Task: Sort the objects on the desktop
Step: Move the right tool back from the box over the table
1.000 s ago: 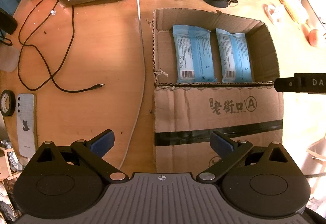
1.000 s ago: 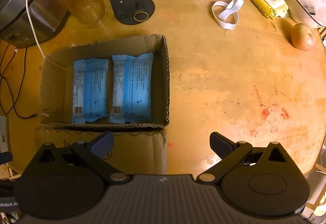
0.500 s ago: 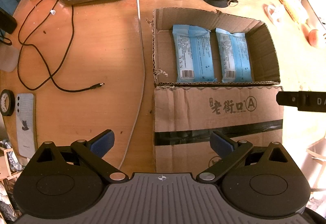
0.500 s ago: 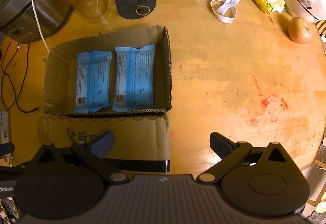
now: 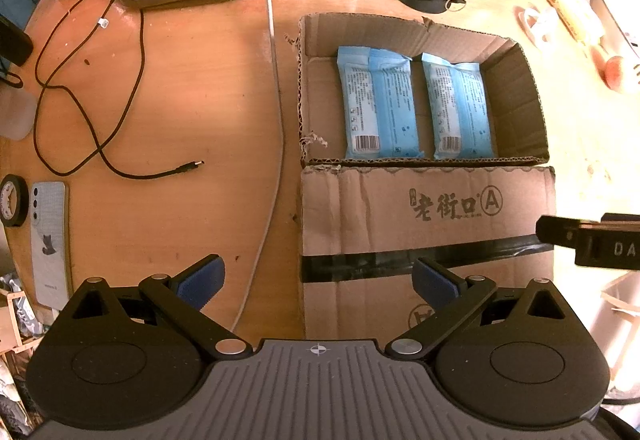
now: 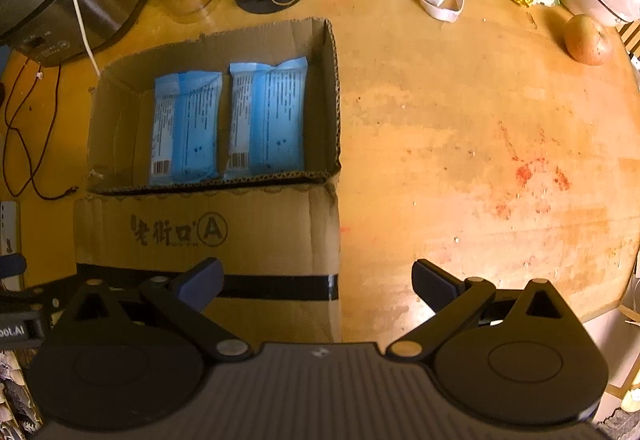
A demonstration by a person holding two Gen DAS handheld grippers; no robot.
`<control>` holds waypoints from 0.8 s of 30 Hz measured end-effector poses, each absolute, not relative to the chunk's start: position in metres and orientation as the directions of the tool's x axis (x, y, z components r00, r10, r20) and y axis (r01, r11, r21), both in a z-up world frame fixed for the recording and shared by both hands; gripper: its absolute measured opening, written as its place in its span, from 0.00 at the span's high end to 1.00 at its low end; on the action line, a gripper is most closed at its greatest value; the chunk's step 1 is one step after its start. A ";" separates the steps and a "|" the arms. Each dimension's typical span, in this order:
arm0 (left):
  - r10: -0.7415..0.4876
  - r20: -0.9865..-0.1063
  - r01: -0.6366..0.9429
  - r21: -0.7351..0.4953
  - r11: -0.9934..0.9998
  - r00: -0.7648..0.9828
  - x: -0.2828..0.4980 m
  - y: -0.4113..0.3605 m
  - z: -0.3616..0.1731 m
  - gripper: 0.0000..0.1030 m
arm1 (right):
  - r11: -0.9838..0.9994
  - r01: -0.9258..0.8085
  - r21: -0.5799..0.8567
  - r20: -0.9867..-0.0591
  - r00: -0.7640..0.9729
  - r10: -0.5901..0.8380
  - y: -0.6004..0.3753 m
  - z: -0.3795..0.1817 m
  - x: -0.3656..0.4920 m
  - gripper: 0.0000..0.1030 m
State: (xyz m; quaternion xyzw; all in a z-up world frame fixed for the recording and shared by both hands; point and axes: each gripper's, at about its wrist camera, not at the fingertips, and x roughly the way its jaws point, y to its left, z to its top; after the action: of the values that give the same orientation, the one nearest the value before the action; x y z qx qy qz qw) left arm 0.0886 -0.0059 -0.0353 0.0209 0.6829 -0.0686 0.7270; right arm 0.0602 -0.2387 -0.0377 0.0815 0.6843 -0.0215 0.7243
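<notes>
Your left gripper (image 5: 318, 282) and right gripper (image 6: 316, 282) gape empty; corrugated cardboard box (image 5: 424, 208) holds two glossy blue packets (image 5: 378, 104).

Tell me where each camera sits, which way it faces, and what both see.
Left wrist: rides the left tongs, looking forward and down at the cardboard box and black cable; its own open fingers show.
Right wrist: rides the right tongs, facing the table right of the box; open fingers show.
Shared: the box and two blue packs.
</notes>
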 end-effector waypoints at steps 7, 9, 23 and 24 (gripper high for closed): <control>-0.070 -0.996 0.130 -0.062 0.990 0.060 0.087 -0.006 -0.035 0.00 | 0.985 0.146 0.088 -0.995 0.052 0.082 -0.238 -0.039 0.049 0.00; -0.070 -0.996 0.131 -0.062 0.990 0.060 0.087 -0.006 -0.035 0.00 | 0.985 0.148 0.090 -0.995 0.048 0.084 -0.238 -0.040 0.047 0.00; -0.095 -0.994 0.117 -0.088 0.989 0.054 0.086 0.000 -0.039 0.00 | 0.982 0.147 0.122 -0.992 0.057 0.115 -0.244 -0.046 0.045 0.00; -0.102 -0.993 0.116 -0.095 0.989 0.053 0.086 0.001 -0.040 0.00 | 0.981 0.146 0.127 -0.991 0.057 0.119 -0.245 -0.047 0.045 0.00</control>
State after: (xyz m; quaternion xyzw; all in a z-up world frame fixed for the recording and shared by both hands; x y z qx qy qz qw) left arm 0.0861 0.0014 -0.0398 0.0051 0.6840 -0.0751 0.7256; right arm 0.0448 -0.2447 -0.0472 0.0964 0.6866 -0.0091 0.7206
